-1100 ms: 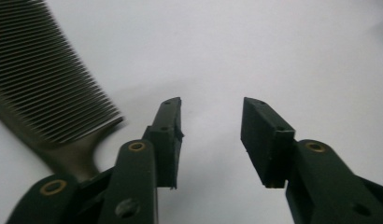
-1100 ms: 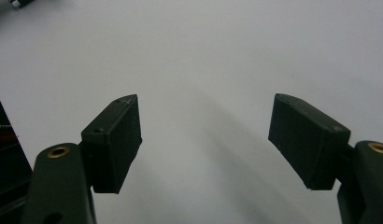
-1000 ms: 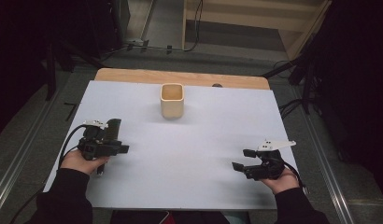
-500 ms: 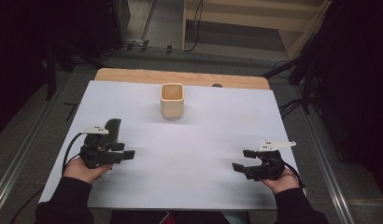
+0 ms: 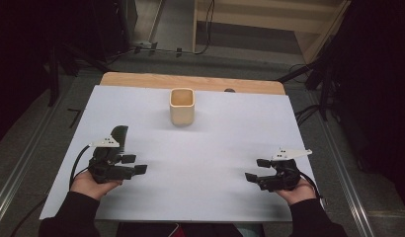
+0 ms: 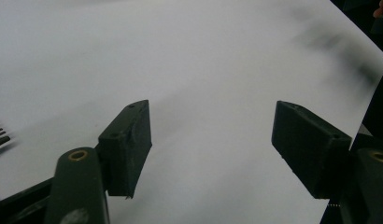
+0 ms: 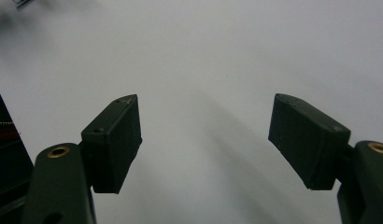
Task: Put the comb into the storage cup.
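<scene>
- Risk: cup (image 5: 182, 106) is standing tall and light at the table's (image 5: 210, 148) far middle, well apart from both grippers; a fast or off-centre reach is likely tipping or shoving it.
- Risk: jaws closing on the thin rim rather than the body could be letting it slip.
- Left gripper (image 5: 134, 164) is sitting low at the near left, jaws wide, holding nothing, pointing inward.
- Right gripper (image 5: 257, 169) is mirroring it at the near right, jaws wide, empty.
- Both hands are gripping from behind, forearms near the table edge.
</scene>
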A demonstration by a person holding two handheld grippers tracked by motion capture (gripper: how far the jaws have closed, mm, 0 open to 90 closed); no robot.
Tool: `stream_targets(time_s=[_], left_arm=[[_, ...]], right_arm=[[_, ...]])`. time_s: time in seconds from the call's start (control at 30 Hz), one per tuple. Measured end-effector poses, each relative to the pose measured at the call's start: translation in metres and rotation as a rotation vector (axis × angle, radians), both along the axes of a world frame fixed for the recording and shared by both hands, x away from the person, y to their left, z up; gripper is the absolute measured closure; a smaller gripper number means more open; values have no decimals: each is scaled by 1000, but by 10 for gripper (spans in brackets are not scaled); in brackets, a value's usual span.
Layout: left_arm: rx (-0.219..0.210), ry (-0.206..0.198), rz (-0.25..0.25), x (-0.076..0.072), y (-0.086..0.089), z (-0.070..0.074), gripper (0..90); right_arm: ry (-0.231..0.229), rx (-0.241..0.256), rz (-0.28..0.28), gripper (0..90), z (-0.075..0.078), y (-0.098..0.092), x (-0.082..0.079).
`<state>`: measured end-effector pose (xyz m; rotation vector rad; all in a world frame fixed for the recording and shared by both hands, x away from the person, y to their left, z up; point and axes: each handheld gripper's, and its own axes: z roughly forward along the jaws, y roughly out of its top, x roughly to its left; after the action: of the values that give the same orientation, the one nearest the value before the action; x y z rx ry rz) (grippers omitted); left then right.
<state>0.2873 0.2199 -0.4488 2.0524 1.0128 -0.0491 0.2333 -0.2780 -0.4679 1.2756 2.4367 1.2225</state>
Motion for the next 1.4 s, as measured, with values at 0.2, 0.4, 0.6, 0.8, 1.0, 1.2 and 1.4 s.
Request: stream_targets(time_s=[0.2,0.4,0.6,0.8,1.0,1.2,1.4], left_arm=[[-3,-12,37,2,6,6,255],[0,-36,91,2,17,12,254],[-1,-47,142,0,32,14,253],[6,-52,207,-4,45,14,254],[14,-58,252,-6,53,13,253],[45,-58,310,-5,59,9,254],[98,-48,347,-4,59,5,255]], right_arm=[[-2,1,4,235,0,0,1],[0,5,12,235,0,2,3],[-4,6,28,234,1,5,7],[-11,9,36,233,2,7,7],[-23,13,43,231,4,9,3],[-29,24,42,231,5,7,1],[-24,19,59,231,4,12,6]])
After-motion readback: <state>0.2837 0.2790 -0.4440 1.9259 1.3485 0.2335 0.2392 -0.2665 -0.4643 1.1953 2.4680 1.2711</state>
